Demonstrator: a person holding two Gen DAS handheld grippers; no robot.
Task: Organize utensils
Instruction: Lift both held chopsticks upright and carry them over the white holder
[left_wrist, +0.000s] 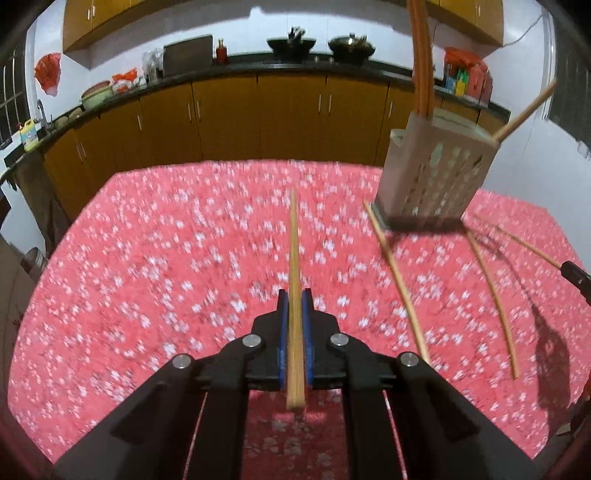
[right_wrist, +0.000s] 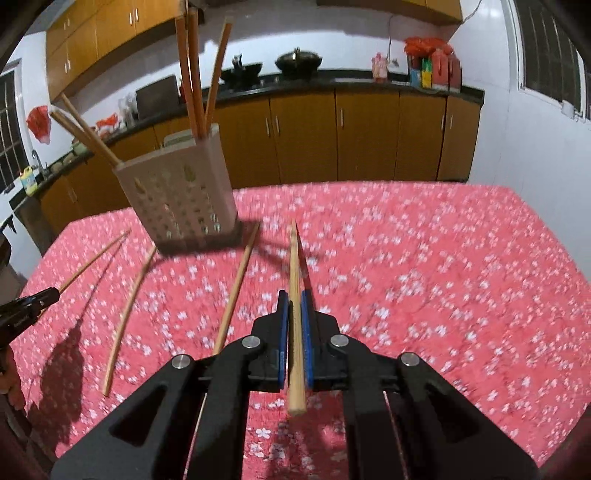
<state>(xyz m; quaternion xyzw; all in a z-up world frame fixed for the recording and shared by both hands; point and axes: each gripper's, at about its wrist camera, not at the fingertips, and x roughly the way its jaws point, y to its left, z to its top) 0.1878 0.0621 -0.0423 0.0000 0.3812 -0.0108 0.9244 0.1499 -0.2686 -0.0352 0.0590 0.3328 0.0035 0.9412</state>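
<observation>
Two chopsticks are clamped, one in the left gripper and one in the right gripper, mid-carry above the table, and each likely needs tipping upright over the holder, upper right of the left view.

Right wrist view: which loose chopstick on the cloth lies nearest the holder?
The straight chopstick whose far tip reaches the holder's base; the curved chopstick lies further left.
</observation>
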